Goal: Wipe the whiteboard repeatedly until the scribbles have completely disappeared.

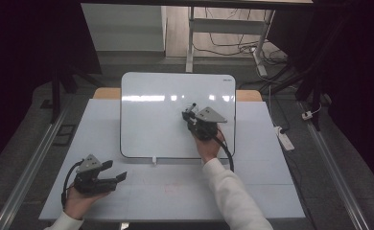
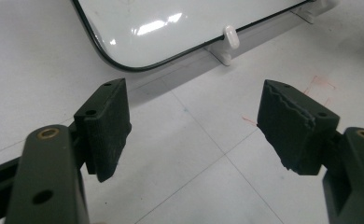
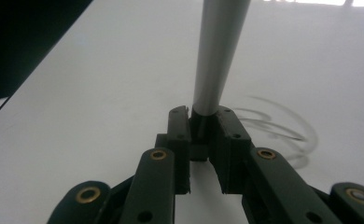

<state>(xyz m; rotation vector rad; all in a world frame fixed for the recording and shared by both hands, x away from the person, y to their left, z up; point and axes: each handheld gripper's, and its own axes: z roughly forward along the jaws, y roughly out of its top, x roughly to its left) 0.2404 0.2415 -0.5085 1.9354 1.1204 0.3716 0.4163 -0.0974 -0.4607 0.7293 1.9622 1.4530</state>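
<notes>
Right gripper [image 3: 202, 135] is clamped on a slim grey marker pen [image 3: 217, 51], pointing away over the glossy white rectangular whiteboard [image 1: 146, 124]; left gripper [image 2: 194, 135] idles open, near-left.

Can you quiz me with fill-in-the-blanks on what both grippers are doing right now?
1. The right gripper is shut on a slim grey ____.
2. That gripper is above the glossy white rectangular whiteboard, while the left gripper is over the ____.
3. The left gripper's jaws stand ____, with nothing between them.

Missing words: marker pen; pale table; open
</notes>
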